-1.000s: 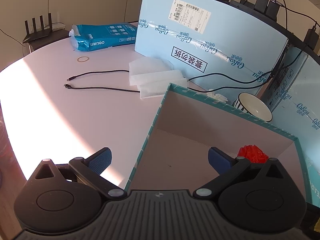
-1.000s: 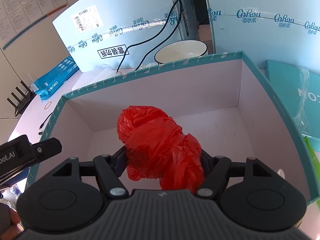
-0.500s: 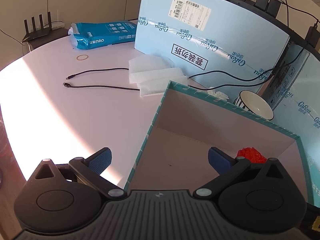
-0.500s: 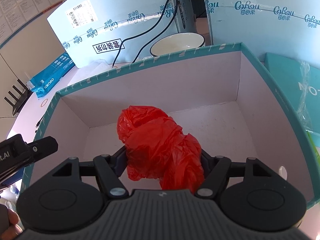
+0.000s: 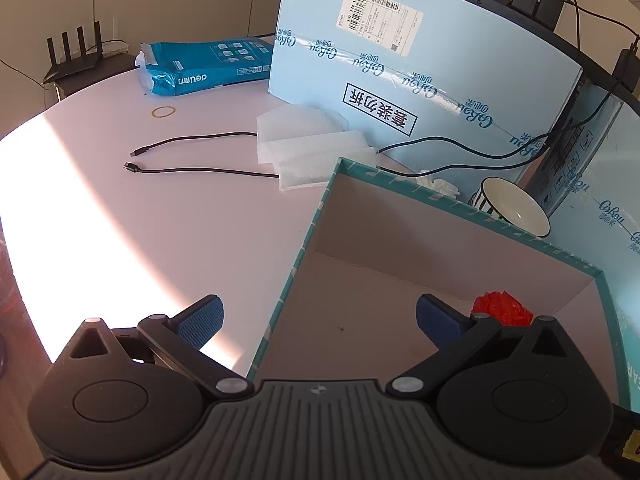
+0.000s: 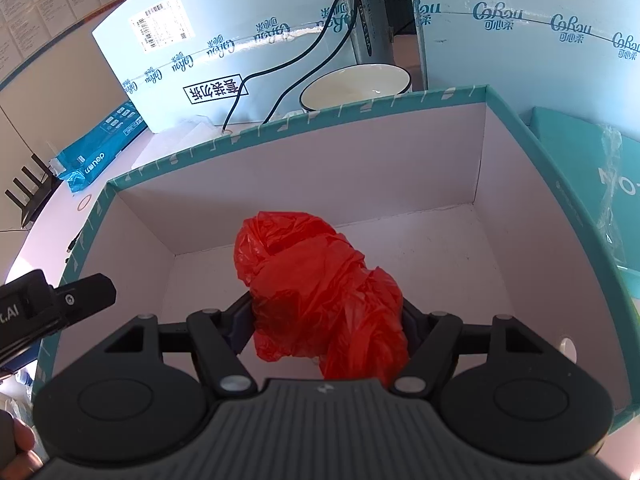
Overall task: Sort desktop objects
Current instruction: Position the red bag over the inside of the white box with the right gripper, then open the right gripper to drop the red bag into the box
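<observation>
Moved: nothing; both your claws stay put.
Right claw (image 6: pixel 326 320): clenched on red bag (image 6: pixel 320 292), over teal box (image 6: pixel 520 128).
Left claw (image 5: pixel 318 318): released, empty, straddling box wall.

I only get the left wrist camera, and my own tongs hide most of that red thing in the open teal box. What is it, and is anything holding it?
Observer: It is a crumpled red plastic bag, clamped between the right tongs above the inside of the teal-rimmed cardboard box.
Operator: What lies past the box's right wall?
Observer: A flat teal carton in loose clear wrap sits beside that wall.
</observation>
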A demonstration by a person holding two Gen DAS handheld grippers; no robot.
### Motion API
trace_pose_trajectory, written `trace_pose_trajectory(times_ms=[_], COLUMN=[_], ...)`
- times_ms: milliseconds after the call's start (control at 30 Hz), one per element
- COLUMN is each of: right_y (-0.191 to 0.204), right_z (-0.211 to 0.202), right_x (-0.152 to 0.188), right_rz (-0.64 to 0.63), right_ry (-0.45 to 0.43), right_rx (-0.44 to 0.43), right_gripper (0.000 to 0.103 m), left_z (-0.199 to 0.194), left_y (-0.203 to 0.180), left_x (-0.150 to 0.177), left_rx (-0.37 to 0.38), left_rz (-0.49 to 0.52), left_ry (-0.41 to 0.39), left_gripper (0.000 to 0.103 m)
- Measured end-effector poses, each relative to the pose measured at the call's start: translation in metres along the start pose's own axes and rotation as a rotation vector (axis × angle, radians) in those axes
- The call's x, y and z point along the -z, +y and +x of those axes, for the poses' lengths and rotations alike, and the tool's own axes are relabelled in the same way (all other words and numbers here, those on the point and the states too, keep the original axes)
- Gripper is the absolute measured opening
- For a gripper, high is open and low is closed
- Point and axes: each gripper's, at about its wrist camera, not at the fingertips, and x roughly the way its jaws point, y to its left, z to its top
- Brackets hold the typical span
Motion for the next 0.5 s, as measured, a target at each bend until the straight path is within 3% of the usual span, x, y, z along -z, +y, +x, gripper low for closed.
trace_pose_trajectory(times_ms=[500], right_y=[0.0035], right_z=[0.0023], right_x=[-0.0024], right_rz=[-0.03], right_ry=[0.019], right_rx=[0.012], right_gripper=[0.073], left_z=[-0.0001], left_y=[-0.0023], left_x=[0.0007], left_rx=[0.001], left_rz=[0.005], left_ry=[0.006], left_gripper=[0.103])
